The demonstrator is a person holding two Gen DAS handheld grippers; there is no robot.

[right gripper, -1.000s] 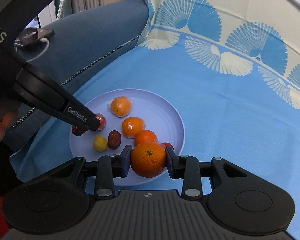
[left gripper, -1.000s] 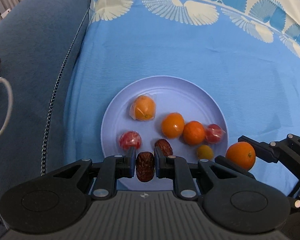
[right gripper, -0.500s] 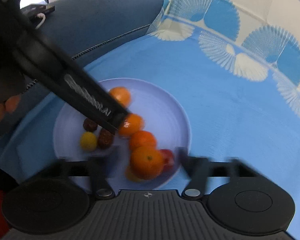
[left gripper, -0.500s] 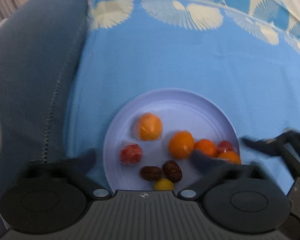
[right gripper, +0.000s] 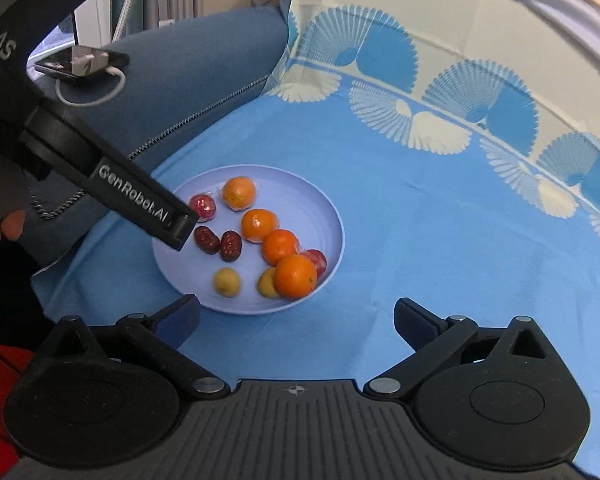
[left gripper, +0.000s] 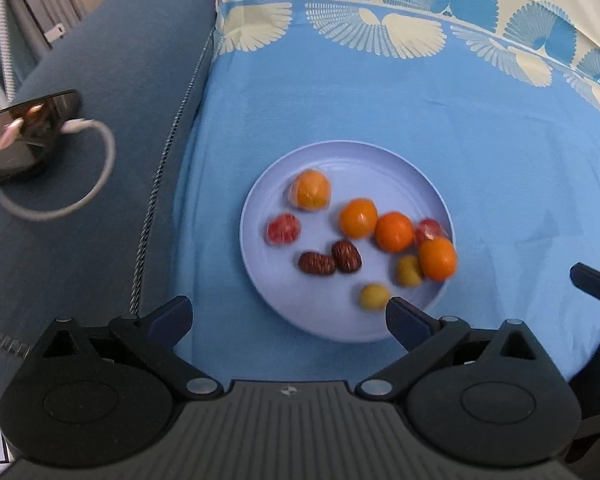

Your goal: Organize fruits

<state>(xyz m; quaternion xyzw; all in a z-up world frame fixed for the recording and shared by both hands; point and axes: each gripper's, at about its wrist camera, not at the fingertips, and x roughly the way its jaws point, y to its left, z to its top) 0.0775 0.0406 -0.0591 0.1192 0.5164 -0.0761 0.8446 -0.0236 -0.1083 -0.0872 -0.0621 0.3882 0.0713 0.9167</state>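
Fruit lies gathered on a pale lilac plate (left gripper: 260,208) in the middle of the left wrist view, the plate resting on a blue cloth (left gripper: 380,100) with a fan-print border. On it sit four oranges: one in clear wrap (left gripper: 310,189) toward the upper left, two (left gripper: 358,218) (left gripper: 394,231) side by side in the centre, and a fourth (left gripper: 438,259) at the right rim, slightly blurred. Two wrapped red fruits (left gripper: 283,229) (left gripper: 429,229) lie at the left and right of the group, the right one partly hidden behind the oranges. Two dark dates (left gripper: 317,263) (left gripper: 346,256) touch each other below centre, and two small yellow fruits (left gripper: 409,271) (left gripper: 374,297) lie toward the lower right.

Left gripper (left gripper: 288,316) hovers at the lower edge of the frame, jaws wide and holding nothing; right gripper (right gripper: 296,316) likewise, wide and bare, just short of the plate's near rim.

A second ago the left jaws pinched a date over the near rim and the right jaws clasped an orange beside the plate. Both pieces now lie on the plate, and both grippers have drawn back and up, so the plate looks smaller. A phone (left gripper: 20,132) with a white cable has come into view on the blue sofa arm at left.
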